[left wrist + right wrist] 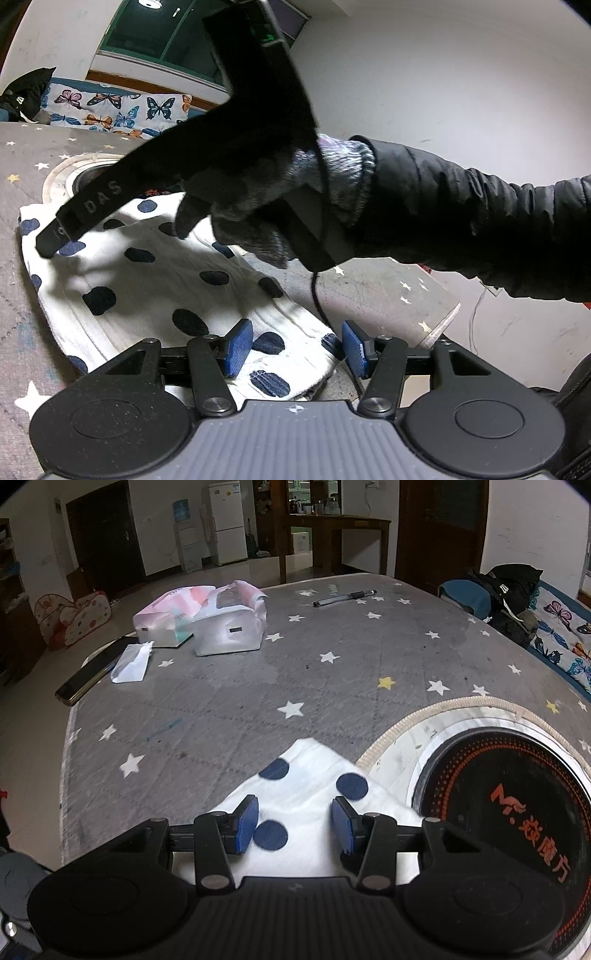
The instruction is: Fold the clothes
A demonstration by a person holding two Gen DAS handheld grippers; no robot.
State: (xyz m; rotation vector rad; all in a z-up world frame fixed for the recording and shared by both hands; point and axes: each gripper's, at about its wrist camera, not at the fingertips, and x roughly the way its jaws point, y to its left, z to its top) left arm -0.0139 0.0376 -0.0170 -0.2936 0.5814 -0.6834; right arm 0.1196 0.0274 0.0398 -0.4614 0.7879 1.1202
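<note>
Both my claws, left (pixel 297 347) and right (pixel 293 825), gape apart over the white navy-dotted cloth garment (pixel 155 273) on grey star-print worktop (pixel 229 686).

The white garment with navy dots (pixel 155 280) is looking like soft, matt woven cloth, lightly creased. The grey star-printed table cover (pixel 229 701) is showing a quilted, matt fabric with stitched diagonal lines and a few stains. The round cooktop (pixel 509 805) on the right is showing glossy black glass inside a pale ring edged with braided trim. The left gripper (pixel 297 347) is showing matt black plastic arms, dull metal rivets and ribbed blue rubbery pads (pixel 240 347). The gloved hand (pixel 258 206) is wearing a fuzzy knit glove against a smooth, faintly shiny padded sleeve (pixel 480 218). The far tissue packs (pixel 207 624) are gleaming in glossy plastic film, and the phone (pixel 92 672) at far left is looking glassy.
</note>
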